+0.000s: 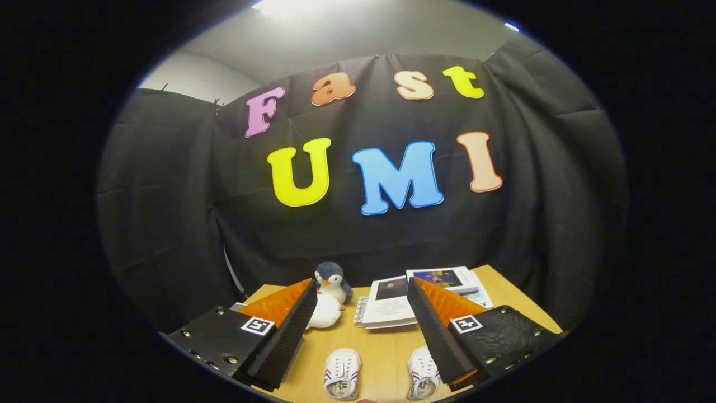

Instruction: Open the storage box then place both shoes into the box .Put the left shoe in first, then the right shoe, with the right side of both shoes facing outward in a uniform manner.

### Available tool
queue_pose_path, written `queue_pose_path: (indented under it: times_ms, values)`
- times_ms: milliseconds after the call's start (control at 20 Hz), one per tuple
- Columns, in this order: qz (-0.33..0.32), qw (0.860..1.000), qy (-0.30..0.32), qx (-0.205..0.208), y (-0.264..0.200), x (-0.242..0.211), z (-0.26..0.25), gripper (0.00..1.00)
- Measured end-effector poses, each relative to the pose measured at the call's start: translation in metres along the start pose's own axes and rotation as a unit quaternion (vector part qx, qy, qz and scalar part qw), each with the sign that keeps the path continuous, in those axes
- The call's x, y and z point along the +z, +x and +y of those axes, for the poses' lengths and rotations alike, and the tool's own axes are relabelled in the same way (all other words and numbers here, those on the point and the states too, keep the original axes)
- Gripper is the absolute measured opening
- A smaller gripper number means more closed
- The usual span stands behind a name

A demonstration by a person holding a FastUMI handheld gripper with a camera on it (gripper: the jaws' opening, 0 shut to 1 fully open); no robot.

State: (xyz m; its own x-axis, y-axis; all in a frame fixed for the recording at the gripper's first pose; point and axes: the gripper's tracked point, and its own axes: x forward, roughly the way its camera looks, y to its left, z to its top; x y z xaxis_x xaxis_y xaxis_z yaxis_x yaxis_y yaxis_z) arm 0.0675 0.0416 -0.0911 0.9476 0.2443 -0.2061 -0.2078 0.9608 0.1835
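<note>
Black cloth wall behind a pale wooden desk [386, 347]. On it: two small white shoes with striped sides, left-hand shoe [342, 380] and right-hand shoe [423, 380], lying apart from each other, low between the fingers of the tool [363, 294]. Tool spread wide, holding nothing, raised above the desk. Beyond the fingers: a penguin soft toy [331, 294] and a pile of booklets [417, 296]. Can't tell where the storage box is. Which shoe is left or right foot: can't tell at this size. Shoes look light and soft-sided with a stiffer sole, not fragile, upper likely to squash. Best hold judged to be across the heel or the side walls near the opening, pinching gently.
</note>
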Motion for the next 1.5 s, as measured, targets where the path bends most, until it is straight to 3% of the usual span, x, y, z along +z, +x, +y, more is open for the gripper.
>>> queue_pose_path:
  times_ms: [300, 650, 950, 1200, 1500]
  values:
    - [0.096, 0.988, 0.080, 0.094, 0.036, -0.066, 0.036, 0.99]
    - [0.202, 0.952, 0.149, 0.175, 0.067, -0.133, 0.080, 0.99]
    - [0.282, 0.893, 0.260, 0.238, 0.094, -0.176, 0.121, 0.96]
    - [0.341, 0.869, 0.260, 0.247, 0.109, -0.225, 0.134, 0.96]
    - [0.381, 0.819, 0.313, 0.294, 0.107, -0.250, 0.169, 0.96]
